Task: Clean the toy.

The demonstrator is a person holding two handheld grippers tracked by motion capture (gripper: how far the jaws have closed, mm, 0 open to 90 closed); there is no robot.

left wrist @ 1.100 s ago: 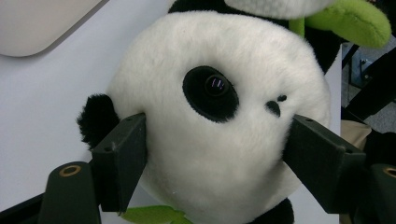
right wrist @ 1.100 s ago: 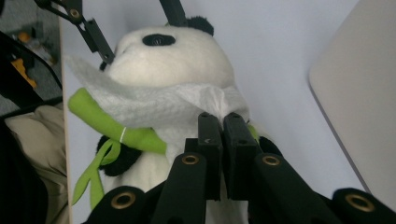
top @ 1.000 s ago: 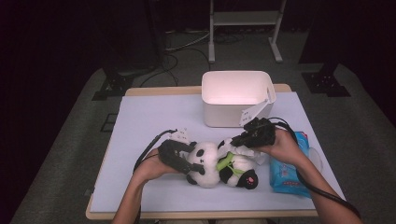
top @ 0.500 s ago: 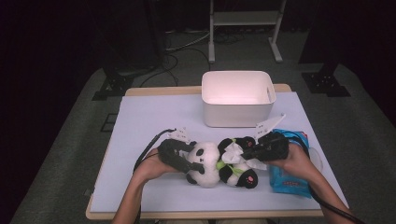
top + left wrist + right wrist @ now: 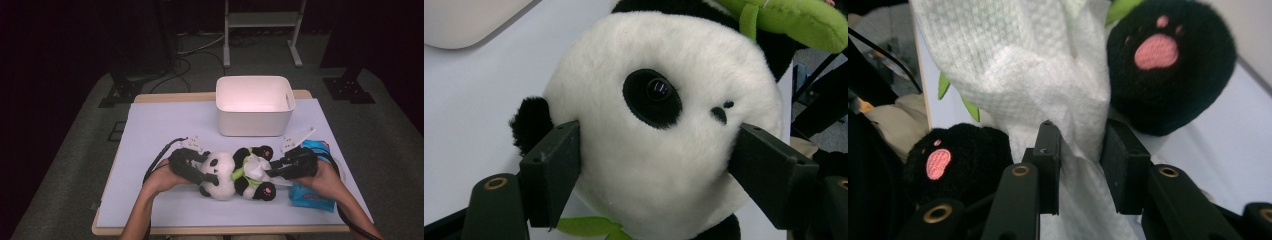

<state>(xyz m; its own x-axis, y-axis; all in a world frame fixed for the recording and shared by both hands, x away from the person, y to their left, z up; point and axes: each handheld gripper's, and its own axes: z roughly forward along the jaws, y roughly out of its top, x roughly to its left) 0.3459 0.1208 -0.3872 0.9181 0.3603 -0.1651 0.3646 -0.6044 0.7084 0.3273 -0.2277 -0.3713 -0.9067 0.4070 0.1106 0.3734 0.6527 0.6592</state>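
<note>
A pale lilac mat (image 5: pixel 160 125) covers a light wooden table (image 5: pixel 165 96), which stands on grey carpet in a dark room; a metal stand's legs and loose cables lie on the floor beyond the far edge. At the far middle of the mat sits an empty white plastic bin (image 5: pixel 254 105). The mat's left half and far corners are bare, leaving free room there, while the near edge is taken up by the person's forearms.

A black-and-white plush panda with green leaves (image 5: pixel 235 172) lies on its back near the front middle of the mat, head to the left, pink-soled feet to the right. The left gripper (image 5: pixel 200 172) pinches the panda's white head from both sides, its pads pressing into the fur. A white paper wipe (image 5: pixel 1038 75) is draped over the panda's belly; the right gripper (image 5: pixel 1079 165) has just been opening, its jaws slightly spread with the wipe's tail between them. A blue wipe packet (image 5: pixel 314 192) lies just beside and partly under the right hand, near the mat's right edge.
</note>
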